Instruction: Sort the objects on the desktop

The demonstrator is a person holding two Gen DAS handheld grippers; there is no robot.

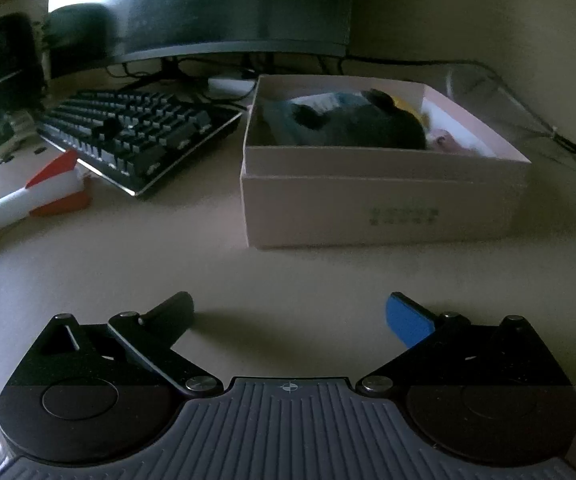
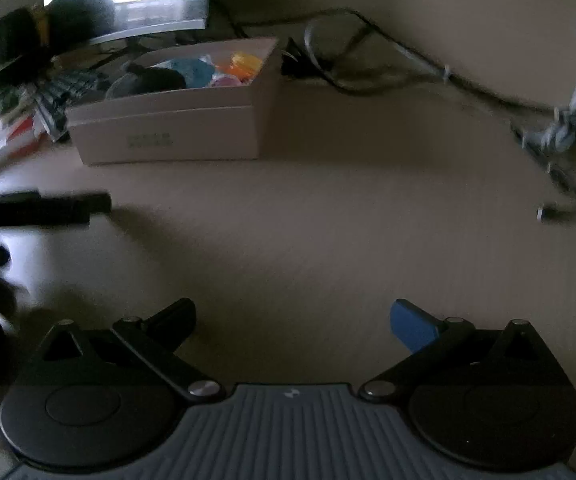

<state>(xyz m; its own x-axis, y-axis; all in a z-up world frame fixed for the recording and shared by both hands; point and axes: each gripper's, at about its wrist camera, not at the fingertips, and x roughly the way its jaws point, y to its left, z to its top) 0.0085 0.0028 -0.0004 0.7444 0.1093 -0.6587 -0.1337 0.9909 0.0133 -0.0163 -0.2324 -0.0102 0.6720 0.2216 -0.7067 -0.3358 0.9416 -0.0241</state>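
Both grippers, left point(image 1: 290, 316) and right point(image 2: 293, 322), were spread wide, empty. Red-white plastic toy rocket point(image 1: 28, 196) lay at nine o'clock, pale cardboard box point(image 1: 380, 200) at one o'clock. Risk: round rocket could roll from pinch.

Pale pinkish-white box point(image 1: 384, 196) with faint dark print on its front wall; inside it, a dark grey plush point(image 1: 352, 124), something teal point(image 2: 192, 68), an orange-and-yellow piece point(image 2: 242, 65). Left of the box, a black keyboard point(image 1: 136, 136) and a white rocket point(image 1: 28, 196) with red-orange fins.
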